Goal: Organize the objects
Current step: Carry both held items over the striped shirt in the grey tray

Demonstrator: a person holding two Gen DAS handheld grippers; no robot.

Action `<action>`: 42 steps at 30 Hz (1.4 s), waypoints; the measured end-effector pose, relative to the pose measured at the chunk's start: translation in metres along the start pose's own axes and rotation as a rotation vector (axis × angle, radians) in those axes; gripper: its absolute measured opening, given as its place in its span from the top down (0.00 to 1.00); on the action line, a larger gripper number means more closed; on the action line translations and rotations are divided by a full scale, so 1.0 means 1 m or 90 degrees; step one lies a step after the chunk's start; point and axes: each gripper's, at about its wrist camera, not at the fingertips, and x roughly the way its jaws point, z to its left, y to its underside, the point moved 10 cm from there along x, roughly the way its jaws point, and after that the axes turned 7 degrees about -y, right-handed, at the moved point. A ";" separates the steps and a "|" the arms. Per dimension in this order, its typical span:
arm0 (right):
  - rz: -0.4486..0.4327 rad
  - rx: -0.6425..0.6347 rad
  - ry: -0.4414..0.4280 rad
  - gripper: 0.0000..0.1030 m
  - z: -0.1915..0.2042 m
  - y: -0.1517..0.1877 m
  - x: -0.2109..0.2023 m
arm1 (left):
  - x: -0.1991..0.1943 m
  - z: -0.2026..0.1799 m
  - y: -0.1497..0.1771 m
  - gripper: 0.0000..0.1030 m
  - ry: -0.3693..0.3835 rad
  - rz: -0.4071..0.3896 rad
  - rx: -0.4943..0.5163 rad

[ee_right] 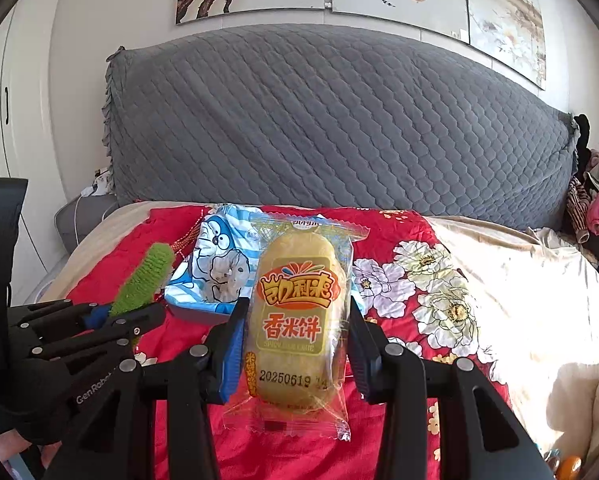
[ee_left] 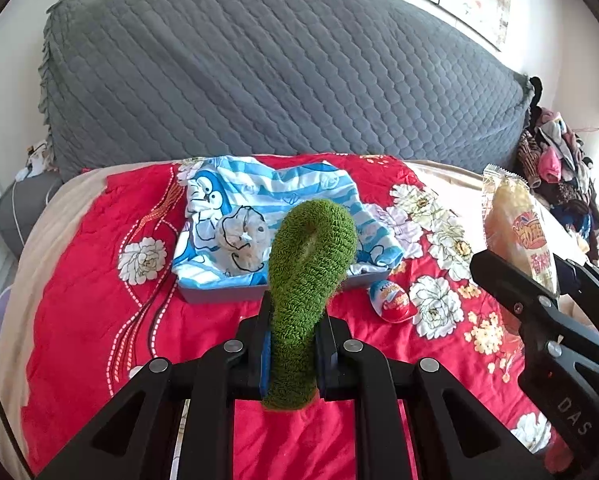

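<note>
Left gripper [ee_left: 291, 344] grips green sock [ee_left: 311, 256], right gripper [ee_right: 295, 320] seemingly rice cake [ee_right: 295, 320]

A bed [ee_left: 51, 216] is carrying everything, a beige sheet showing at its edges; a red quilt [ee_left: 79, 320] with white flowers is lying spread over it; a grey tray [ee_left: 219, 294] is sitting on the quilt, a blue cartoon-print cloth [ee_left: 235, 208] bunching inside it; a chocolate egg [ee_left: 393, 300] is resting on the quilt just beside the tray's right corner
</note>
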 end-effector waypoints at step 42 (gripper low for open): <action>0.025 -0.027 -0.006 0.57 -0.003 -0.033 0.094 | 0.081 0.014 -0.045 0.84 -0.010 0.003 -0.018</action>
